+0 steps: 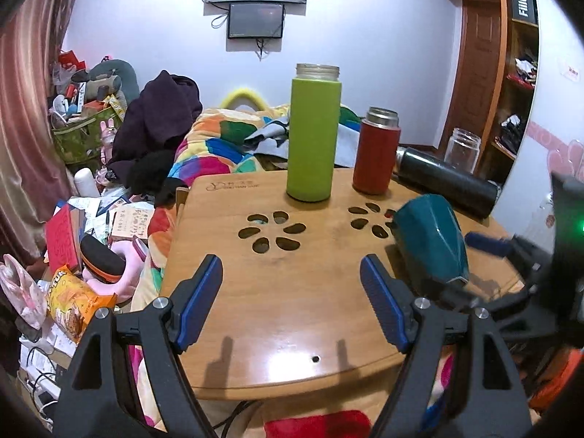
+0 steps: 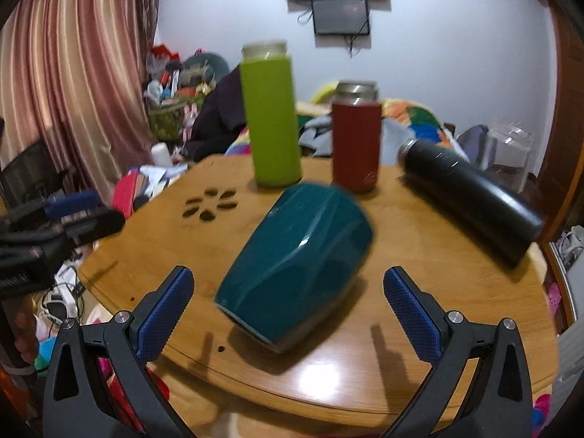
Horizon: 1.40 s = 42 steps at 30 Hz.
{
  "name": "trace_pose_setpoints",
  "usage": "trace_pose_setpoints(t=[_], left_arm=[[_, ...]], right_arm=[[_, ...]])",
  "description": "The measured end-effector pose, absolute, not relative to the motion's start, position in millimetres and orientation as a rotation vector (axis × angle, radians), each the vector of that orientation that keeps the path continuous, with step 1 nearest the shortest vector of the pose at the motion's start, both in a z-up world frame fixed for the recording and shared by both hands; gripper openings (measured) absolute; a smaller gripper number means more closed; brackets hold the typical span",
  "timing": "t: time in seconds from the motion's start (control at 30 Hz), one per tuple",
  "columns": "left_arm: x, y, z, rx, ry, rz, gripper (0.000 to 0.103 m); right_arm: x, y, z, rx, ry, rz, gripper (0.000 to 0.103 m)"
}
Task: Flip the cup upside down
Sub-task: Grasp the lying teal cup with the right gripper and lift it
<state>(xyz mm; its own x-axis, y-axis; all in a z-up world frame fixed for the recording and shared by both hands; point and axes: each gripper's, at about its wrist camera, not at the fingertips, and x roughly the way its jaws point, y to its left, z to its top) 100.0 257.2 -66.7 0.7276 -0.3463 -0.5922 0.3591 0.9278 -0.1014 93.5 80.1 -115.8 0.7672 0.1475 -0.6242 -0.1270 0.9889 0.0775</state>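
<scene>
A teal faceted cup (image 2: 295, 266) is on the wooden table (image 2: 419, 273), tilted, its wide rim down toward me and its base up and away; it is motion-blurred. It also shows in the left wrist view (image 1: 432, 241) at the right. My right gripper (image 2: 288, 310) is open, its blue pads either side of the cup's rim end, not touching it. My left gripper (image 1: 292, 299) is open and empty over bare table, to the left of the cup. The right gripper (image 1: 489, 244) shows partly at the right edge of the left wrist view.
A tall green bottle (image 1: 314, 135), a red flask (image 1: 376, 151) and a black flask lying on its side (image 1: 449, 180) stand at the table's far side. A glass jar (image 1: 461, 149) is behind. Flower-shaped cutouts (image 1: 272, 231) pierce the tabletop. A cluttered bed and floor lie to the left.
</scene>
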Motion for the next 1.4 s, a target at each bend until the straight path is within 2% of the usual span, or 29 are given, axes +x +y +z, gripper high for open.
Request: trace_pose_setpoints(t=[0.17,0.33,0.6,0.7,0.83,0.97,1.07,1.4], left_arm=[[103.4,254.2,-65.2,0.013,0.637,-0.400,0.078],[104.4,239.0,-57.0,0.024,0.611,-0.439,0.078],[102.7,191.2,-44.9,0.105,0.555,-0.534,0.077],[107.1,173.9,-45.6,0.120,0.566,-0.595,0.065],[116.4,152.4,-48.4,0.147,0.599,-0.658,0.037],[119.0,136.3,-50.9,0.173,0.608,-0.702,0.022],[116.5,129.8,-51.6,0.196,0.596,-0.724,0.013],[124.5,128.0,-56.2,0.187,0.608,-0.750,0.008]], right_arm=[[96.5,81.6,-122.5,0.018,0.685,0.141,0.101],[94.2,72.2,-122.4,0.024,0.693,0.142,0.079],[78.5,60.5,-120.4,0.006,0.668,0.198,0.054],[73.2,54.0,-121.0,0.010,0.654,0.210,0.051],[69.4,47.9,-121.7,0.013,0.641,0.228,0.050],[70.2,42.5,-124.8,0.031,0.645,0.267,0.050],[77.0,40.5,-130.6,0.061,0.674,0.296,0.053],[82.6,41.2,-133.9,0.083,0.671,0.310,0.051]])
